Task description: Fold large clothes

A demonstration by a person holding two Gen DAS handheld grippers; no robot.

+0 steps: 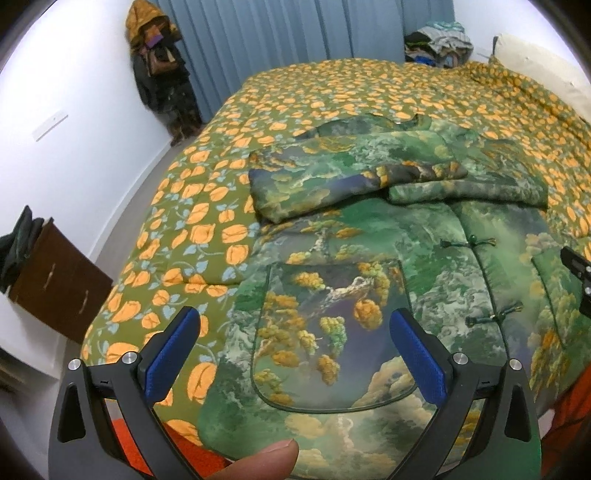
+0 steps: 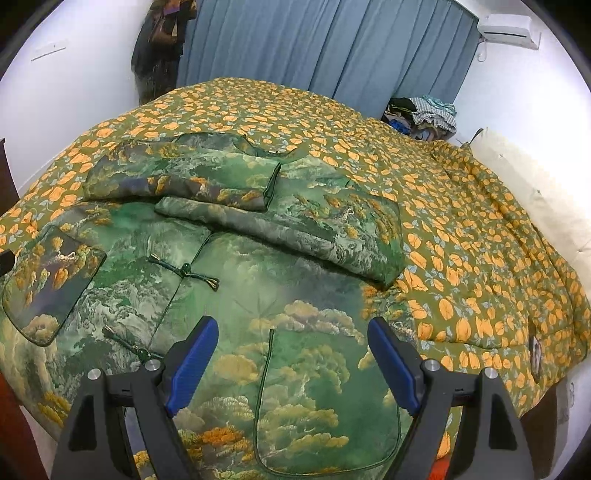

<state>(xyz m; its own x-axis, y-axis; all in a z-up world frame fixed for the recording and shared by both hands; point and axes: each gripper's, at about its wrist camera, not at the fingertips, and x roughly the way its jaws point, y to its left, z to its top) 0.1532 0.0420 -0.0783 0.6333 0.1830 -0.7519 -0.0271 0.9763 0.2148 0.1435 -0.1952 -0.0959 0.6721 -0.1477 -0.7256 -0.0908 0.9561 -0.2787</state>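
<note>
Bed (image 2: 480, 229) fills both views, covered by an olive quilt (image 1: 207, 236) printed with orange flowers. Blue curtain (image 2: 332, 48) runs along the far wall, white walls either side.

Jacket (image 2: 258, 280) lies flat on the quilt, front up, hem toward the cameras. Padded, green, printed with clouds, trees and mountains. Both sleeves are folded across the chest: one sleeve (image 2: 177, 181) on top, the other sleeve (image 2: 295, 229) under it, overlapping. Front closure runs down the middle with knotted cord fasteners (image 2: 184, 271). One patch pocket (image 1: 332, 332) each side, dark piping on the edges.

Clothes pile (image 2: 424, 114) at the far corner of the bed. Dark coats (image 1: 159, 74) hang in the left corner. Brown cabinet (image 1: 59, 280) by the left wall. Air conditioner (image 2: 508, 31) high on the right.

Left gripper (image 1: 295, 350) hovers over the left pocket, jaws wide apart, nothing between them. Right gripper (image 2: 291, 362) is over the right pocket, jaws likewise wide, empty.

A fingertip (image 1: 258, 461) shows at the bottom of the left view.
</note>
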